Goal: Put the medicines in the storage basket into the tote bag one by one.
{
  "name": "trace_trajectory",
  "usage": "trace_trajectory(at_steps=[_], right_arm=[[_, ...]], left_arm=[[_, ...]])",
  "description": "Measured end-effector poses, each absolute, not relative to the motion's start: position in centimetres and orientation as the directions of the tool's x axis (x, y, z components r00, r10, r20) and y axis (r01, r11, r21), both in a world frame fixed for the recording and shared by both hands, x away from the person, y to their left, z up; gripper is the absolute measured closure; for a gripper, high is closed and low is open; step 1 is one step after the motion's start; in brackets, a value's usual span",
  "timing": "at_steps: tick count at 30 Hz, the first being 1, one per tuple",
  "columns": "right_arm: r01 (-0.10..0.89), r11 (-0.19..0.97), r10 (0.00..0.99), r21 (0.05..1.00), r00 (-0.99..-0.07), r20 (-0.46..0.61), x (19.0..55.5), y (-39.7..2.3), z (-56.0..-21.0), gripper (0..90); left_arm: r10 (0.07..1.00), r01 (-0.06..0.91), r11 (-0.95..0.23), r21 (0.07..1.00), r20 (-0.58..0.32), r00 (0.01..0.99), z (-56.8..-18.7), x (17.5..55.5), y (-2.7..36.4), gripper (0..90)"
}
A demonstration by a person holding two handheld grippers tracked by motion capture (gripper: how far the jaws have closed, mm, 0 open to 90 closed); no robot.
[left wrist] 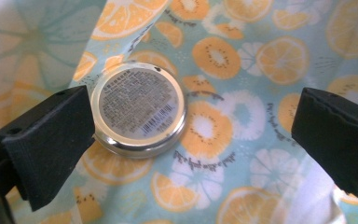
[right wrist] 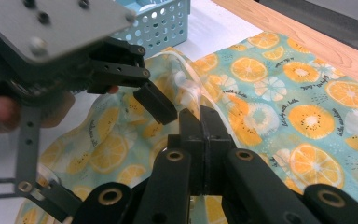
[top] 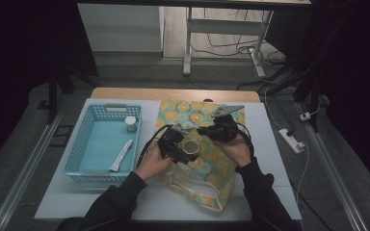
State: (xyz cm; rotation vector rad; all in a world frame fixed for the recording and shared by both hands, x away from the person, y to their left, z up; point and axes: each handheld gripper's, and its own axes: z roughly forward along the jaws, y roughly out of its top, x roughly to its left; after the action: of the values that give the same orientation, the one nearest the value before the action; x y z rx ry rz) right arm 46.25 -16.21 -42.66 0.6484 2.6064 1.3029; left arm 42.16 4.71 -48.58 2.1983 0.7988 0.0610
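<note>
Desk: your white desk [top: 67, 197] carries a perforated blue plastic basket [top: 79, 159] on the left and a teal fabric bag printed with orange slices [top: 212, 168] in the middle.
Bag: it lies flat, with its mouth held up on your right side.
Progress: by my reading the tin is already inside the bag and let go; a white tube [top: 121, 156] and a small white-capped jar [top: 131, 123] in the basket are left to pack.
Right claw [right wrist: 199, 122]: it is clamped tight on the bag's clear edge, holding the mouth open.
Left claw [left wrist: 193, 135]: its jaws stand spread wide and grip nothing; one pad sits just beside the tin.
Tin: the round silver tin [left wrist: 140, 108] rests on the fabric, its printed label with a barcode facing up.
</note>
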Motion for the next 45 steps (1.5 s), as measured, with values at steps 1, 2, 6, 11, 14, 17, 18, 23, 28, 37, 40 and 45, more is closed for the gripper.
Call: trace_trajectory(at_steps=[1, 2, 6, 11, 14, 17, 18, 23, 28, 37, 40, 45], right_arm=[[0.307, 0.527, 0.443, 0.793, -0.895, 0.053, 46.2, -16.2, -42.7, 90.0], [0.306, 0.528, 0.444, 0.792, -0.895, 0.049, 46.2, -16.2, -42.6, 90.0], [0.306, 0.532, 0.44, 0.789, -0.896, 0.05, 46.2, -16.3, -42.7, 90.0], [0.307, 0.534, 0.442, 0.788, -0.896, 0.049, 46.1, -16.4, -42.7, 90.0], [0.308, 0.531, 0.444, 0.789, -0.895, 0.051, 46.1, -16.4, -42.7, 90.0], [0.309, 0.529, 0.446, 0.79, -0.894, 0.051, 46.1, -16.4, -42.6, 90.0], [0.309, 0.528, 0.446, 0.791, -0.894, 0.052, 46.1, -16.4, -42.6, 90.0], [0.31, 0.528, 0.445, 0.791, -0.894, 0.053, 46.1, -16.5, -42.6, 90.0], [0.309, 0.529, 0.444, 0.79, -0.894, 0.052, 46.1, -16.5, -42.6, 90.0], [0.31, 0.531, 0.443, 0.789, -0.895, 0.054, 46.0, -16.6, -42.7, 90.0], [0.309, 0.531, 0.442, 0.789, -0.895, 0.053, 46.0, -16.6, -42.7, 90.0], [0.309, 0.529, 0.443, 0.79, -0.895, 0.053, 46.0, -16.6, -42.7, 90.0]], left_arm=[[0.562, 0.525, -0.497, 0.691, -0.204, 0.801, -48.5, 42.0, 4.8, 0.0], [0.561, 0.525, -0.497, 0.691, -0.206, 0.802, -48.5, 41.9, 5.0, 0.0], [0.554, 0.525, -0.501, 0.688, -0.21, 0.805, -48.3, 41.6, 5.4, 0.0], [0.543, 0.524, -0.498, 0.69, -0.223, 0.81, -48.1, 41.2, 5.8, 0.0], [0.54, 0.521, -0.504, 0.689, -0.221, 0.813, -48.0, 40.9, 6.1, 0.0], [0.528, 0.525, -0.502, 0.687, -0.237, 0.815, -47.9, 40.7, 6.5, 0.0], [0.523, 0.526, -0.5, 0.688, -0.244, 0.817, -47.8, 40.6, 6.6, 0.0], [0.507, 0.537, -0.488, 0.688, -0.278, 0.816, -47.4, 40.3, 7.4, 0.0], [0.515, 0.532, -0.489, 0.692, -0.263, 0.816, -47.1, 39.9, 8.1, 0.0], [0.553, 0.542, -0.457, 0.705, -0.252, 0.794, -46.5, 39.2, 9.8, 0.0], [0.574, 0.55, -0.44, 0.71, -0.249, 0.78, -46.3, 39.0, 10.7, 0.0], [0.604, 0.561, -0.422, 0.712, -0.241, 0.76, -46.0, 38.6, 12.2, 0.0]])
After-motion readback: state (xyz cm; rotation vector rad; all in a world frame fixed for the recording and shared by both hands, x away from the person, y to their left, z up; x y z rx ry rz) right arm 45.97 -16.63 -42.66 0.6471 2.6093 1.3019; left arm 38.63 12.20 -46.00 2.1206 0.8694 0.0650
